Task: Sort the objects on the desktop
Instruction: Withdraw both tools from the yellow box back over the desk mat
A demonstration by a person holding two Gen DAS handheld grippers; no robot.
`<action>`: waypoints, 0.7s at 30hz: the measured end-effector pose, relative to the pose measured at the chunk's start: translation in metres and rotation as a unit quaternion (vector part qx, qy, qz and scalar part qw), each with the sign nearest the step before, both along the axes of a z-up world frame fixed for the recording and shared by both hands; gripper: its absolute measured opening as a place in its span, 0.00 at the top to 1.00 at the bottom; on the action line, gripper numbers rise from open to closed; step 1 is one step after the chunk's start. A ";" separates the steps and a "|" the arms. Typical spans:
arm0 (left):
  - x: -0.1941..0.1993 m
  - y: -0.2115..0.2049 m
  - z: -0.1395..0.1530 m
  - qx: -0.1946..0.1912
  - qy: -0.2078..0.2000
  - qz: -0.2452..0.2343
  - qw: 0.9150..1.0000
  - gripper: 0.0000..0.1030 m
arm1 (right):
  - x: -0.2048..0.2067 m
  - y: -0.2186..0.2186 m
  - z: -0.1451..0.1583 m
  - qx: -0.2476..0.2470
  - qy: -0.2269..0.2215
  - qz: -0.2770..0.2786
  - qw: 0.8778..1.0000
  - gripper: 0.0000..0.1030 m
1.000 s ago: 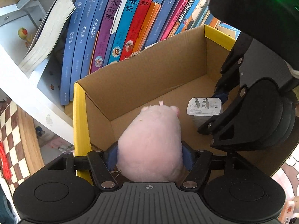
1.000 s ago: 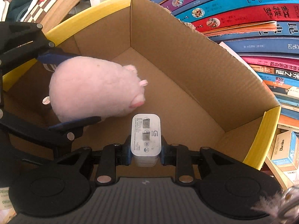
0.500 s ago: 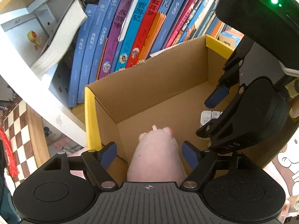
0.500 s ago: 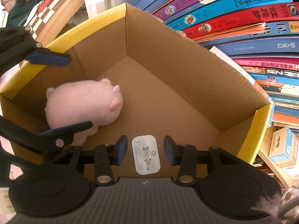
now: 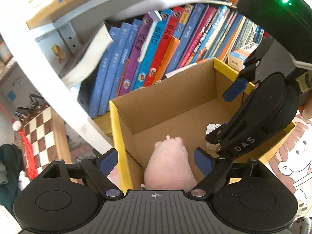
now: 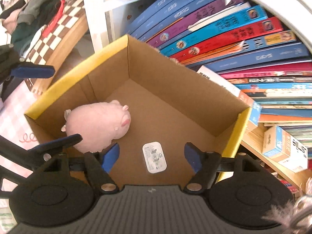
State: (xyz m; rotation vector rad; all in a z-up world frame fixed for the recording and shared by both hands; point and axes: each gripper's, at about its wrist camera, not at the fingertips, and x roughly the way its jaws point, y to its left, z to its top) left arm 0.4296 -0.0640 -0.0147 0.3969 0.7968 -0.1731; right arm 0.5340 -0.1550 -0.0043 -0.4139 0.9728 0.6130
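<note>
A cardboard box with yellow rims (image 5: 116,128) (image 6: 78,74) stands against a bookshelf. A pink plush pig (image 5: 167,165) (image 6: 97,124) lies on the box floor at its left side. A white charger plug (image 6: 155,157) lies flat on the floor beside the pig, and only its edge (image 5: 211,128) shows in the left wrist view. My left gripper (image 5: 156,161) (image 6: 66,103) hangs above the pig, jaws opening, pads clear of the plush. My right gripper (image 6: 151,156) (image 5: 227,113) hangs above the charger, jaws opening, nothing pressed between them.
Upright books (image 5: 148,58) (image 6: 224,35) fill the shelf right behind the box, under a white shelf frame (image 5: 48,74). A small blue and tan carton (image 6: 284,146) lies on the shelf at the right. A checkered board (image 6: 64,19) and a pink checked cloth (image 6: 11,117) are at the left.
Both grippers let go and rose. The pig and the charger, held a second ago, now lie on the box floor, and both pairs of jaws stand wider.
</note>
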 end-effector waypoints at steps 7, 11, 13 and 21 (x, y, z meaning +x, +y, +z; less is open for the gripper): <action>-0.028 0.008 0.026 -0.021 -0.032 0.010 0.999 0.10 | -0.021 -0.015 0.030 0.033 -0.027 -0.043 0.998 0.24; -0.044 0.017 0.035 -0.023 -0.046 0.012 0.999 0.10 | -0.040 -0.023 0.045 0.042 -0.044 -0.062 0.996 0.24; -0.054 0.020 0.041 -0.023 -0.054 0.010 0.998 0.10 | -0.052 -0.028 0.052 0.045 -0.053 -0.068 0.995 0.23; -0.114 0.028 0.072 -0.030 -0.087 -0.012 0.996 0.10 | -0.114 -0.057 0.076 0.082 -0.068 -0.098 0.989 0.23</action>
